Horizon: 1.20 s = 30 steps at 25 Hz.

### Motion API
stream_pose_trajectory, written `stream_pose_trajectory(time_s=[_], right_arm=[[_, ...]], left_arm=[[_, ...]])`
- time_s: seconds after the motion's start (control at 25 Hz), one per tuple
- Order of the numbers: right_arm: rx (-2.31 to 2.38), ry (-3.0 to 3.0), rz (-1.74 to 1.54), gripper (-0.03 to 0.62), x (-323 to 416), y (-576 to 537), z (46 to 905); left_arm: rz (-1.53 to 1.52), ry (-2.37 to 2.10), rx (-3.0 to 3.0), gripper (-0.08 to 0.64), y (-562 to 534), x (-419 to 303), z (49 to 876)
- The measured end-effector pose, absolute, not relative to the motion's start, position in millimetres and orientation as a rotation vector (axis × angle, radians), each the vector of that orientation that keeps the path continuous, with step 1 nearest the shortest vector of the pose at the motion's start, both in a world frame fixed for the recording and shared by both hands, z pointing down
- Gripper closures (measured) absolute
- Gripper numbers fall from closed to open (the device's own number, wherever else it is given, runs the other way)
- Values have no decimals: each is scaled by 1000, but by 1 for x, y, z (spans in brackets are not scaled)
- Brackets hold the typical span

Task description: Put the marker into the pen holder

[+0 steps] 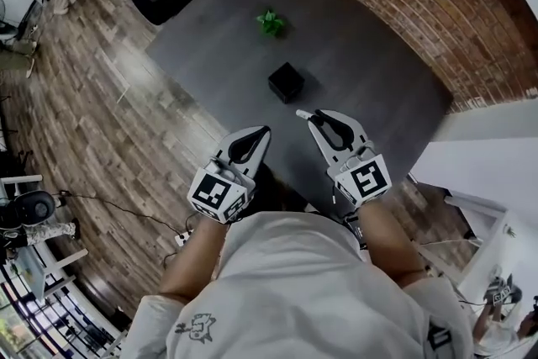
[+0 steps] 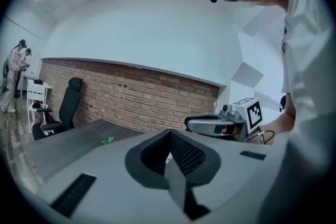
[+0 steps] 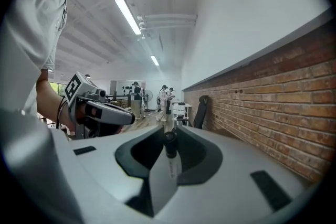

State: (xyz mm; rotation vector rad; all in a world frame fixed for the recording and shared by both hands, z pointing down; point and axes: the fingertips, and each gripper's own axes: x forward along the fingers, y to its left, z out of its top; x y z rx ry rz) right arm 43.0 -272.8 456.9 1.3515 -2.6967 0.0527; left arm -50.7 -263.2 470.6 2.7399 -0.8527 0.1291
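The pen holder [image 1: 286, 82] is a small black cube standing near the middle of the dark grey table [image 1: 370, 71]. My right gripper [image 1: 313, 115] hovers just short of it on the near right, shut on the marker [image 1: 302, 113], whose pale end sticks out to the left. In the right gripper view the marker [image 3: 171, 157] stands upright between the jaws, black cap on top, white barrel below. My left gripper [image 1: 266, 130] hangs beside the right one over the table's near edge, jaws together and empty. Each gripper shows in the other's view: right gripper [image 2: 215, 126], left gripper [image 3: 102, 113].
A small green object [image 1: 271, 23] lies on the table beyond the holder. A brick wall [image 1: 403, 4] runs along the table's far and right sides. A black office chair [image 2: 65, 110] stands at the table's far end. People [image 3: 160, 98] stand in the distance on the wooden floor [image 1: 92, 113].
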Motion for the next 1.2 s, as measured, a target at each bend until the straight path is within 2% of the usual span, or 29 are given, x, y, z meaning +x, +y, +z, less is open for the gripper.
stream_pose_trajectory(time_s=[0.64, 1.2], right_arm=[[1355, -2590, 145, 511, 32, -354, 539], [1366, -2512, 287, 511, 34, -382, 606]], left_arm=[[233, -760, 2690, 548, -328, -59, 530], [254, -714, 2664, 548, -354, -51, 555]])
